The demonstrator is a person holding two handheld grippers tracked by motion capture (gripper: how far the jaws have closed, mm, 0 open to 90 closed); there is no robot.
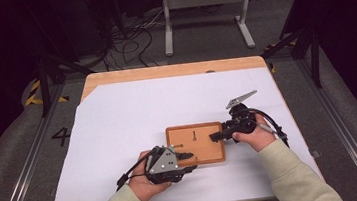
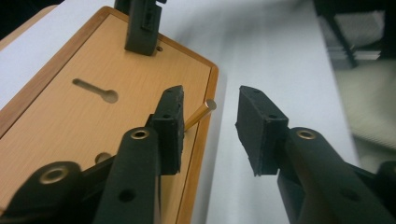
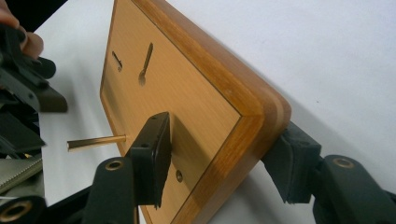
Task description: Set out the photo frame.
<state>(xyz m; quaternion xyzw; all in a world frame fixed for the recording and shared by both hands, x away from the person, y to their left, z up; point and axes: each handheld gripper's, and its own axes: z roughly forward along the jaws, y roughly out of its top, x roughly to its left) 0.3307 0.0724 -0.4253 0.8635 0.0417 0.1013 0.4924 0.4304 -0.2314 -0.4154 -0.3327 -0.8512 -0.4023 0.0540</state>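
A wooden board (image 1: 195,144) with keyhole slots lies on white paper covering the tabletop (image 1: 173,71), just ahead of the person. The right gripper (image 1: 212,137) clamps the board's right edge, one of its fingers (image 3: 152,154) on top and the other beneath. The left gripper (image 1: 189,161) sits at the board's near left corner, fingers (image 2: 170,126) parted around a brass pin (image 2: 201,114) standing out of the board, without pressing it.
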